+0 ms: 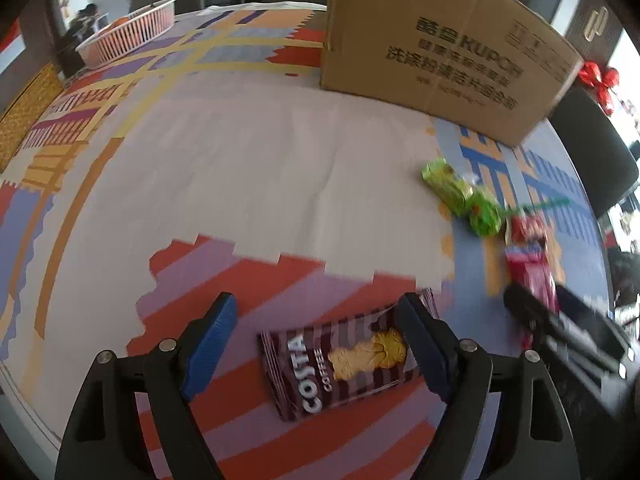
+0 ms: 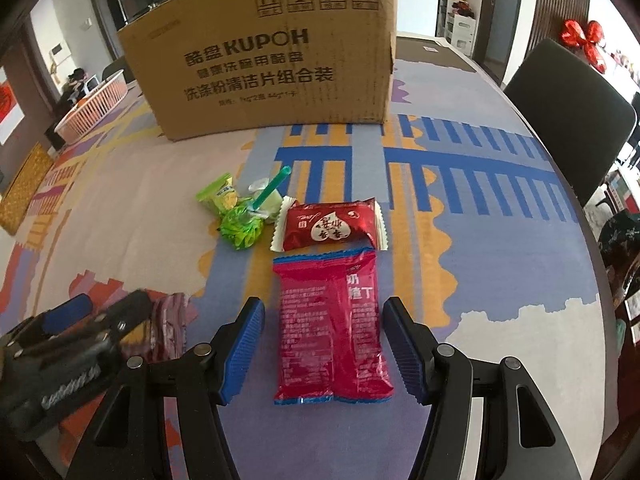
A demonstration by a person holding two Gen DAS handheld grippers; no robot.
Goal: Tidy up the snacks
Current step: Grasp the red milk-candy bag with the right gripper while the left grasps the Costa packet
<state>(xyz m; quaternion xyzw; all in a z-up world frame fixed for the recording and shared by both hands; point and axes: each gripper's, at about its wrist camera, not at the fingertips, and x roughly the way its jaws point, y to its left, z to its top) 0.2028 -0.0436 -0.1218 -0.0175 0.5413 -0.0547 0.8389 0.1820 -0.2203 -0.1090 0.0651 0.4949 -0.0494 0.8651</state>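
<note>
A striped Costa Coffee biscuit pack [image 1: 340,364] lies on the table between the open fingers of my left gripper [image 1: 320,312]. A magenta snack bag [image 2: 330,324] lies between the open fingers of my right gripper [image 2: 322,316]. Beyond it lie a red heart-print pack [image 2: 330,226] and green wrapped sweets [image 2: 236,216] with a teal stick. In the left wrist view the green sweets [image 1: 464,196] and the magenta bag [image 1: 530,268] sit at the right, with the right gripper [image 1: 568,328] over the bag. The left gripper [image 2: 80,320] shows at the right view's lower left.
A large KUPOH cardboard box [image 2: 272,56] stands at the back of the patterned tablecloth [image 2: 480,200]. A pink-white slatted basket [image 1: 128,32] sits at the far left. A dark chair [image 2: 568,120] stands by the table's right edge.
</note>
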